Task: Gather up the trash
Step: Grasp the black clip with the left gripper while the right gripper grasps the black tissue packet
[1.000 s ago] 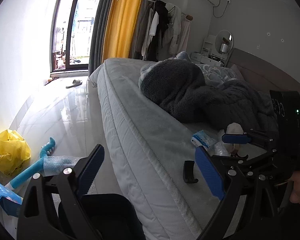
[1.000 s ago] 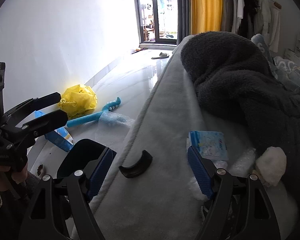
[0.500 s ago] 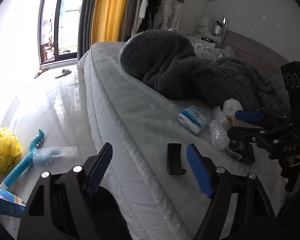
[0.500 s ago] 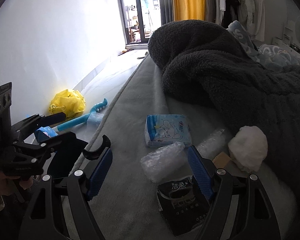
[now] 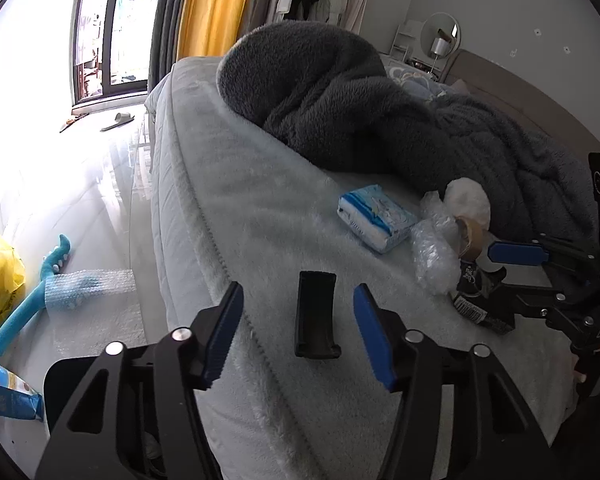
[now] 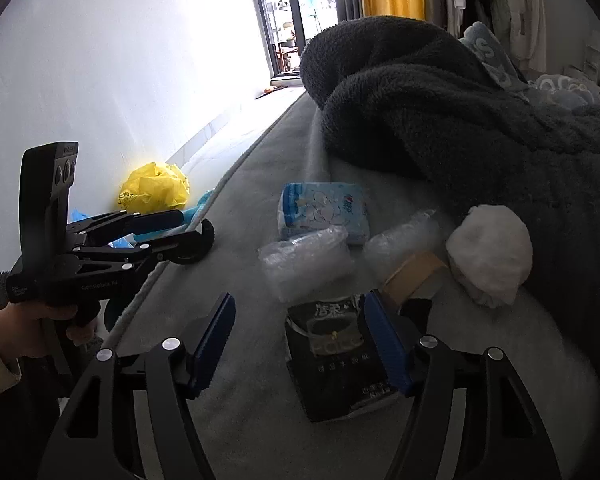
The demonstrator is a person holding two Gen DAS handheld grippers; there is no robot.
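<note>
Grey plush bedding (image 5: 284, 216) covers the bed, and the trash lies in a loose cluster on it beside the heaped dark fleece blanket (image 6: 460, 112). The left gripper (image 5: 298, 332) has its blue-padded fingers (image 5: 370, 336) spread wide and holds nothing; a curved black plastic piece (image 5: 315, 314) lies on the bedding between them, touching neither pad. The right gripper (image 6: 300, 344) is also spread wide and empty, its fingers (image 6: 384, 344) straddling a black packet (image 6: 332, 364) that lies flat on the bedding; whether the right pad touches the packet's edge cannot be told.

Just beyond the black packet sit a crumpled clear plastic wrap (image 6: 306, 258) and a brown tape roll (image 6: 414, 276), with a white wad (image 6: 490, 254) against the blanket beside the roll. A blue-and-white tissue pack (image 6: 324, 212) lies past the clear wrap, farther from the right gripper.

Off the bed, on the glossy floor, a yellow bag (image 6: 154, 188) sits by the wall, and near it lie a blue long-handled tool (image 5: 32, 296) and a strip of bubble wrap (image 5: 90, 286). A slipper (image 5: 118, 120) rests by the window.
</note>
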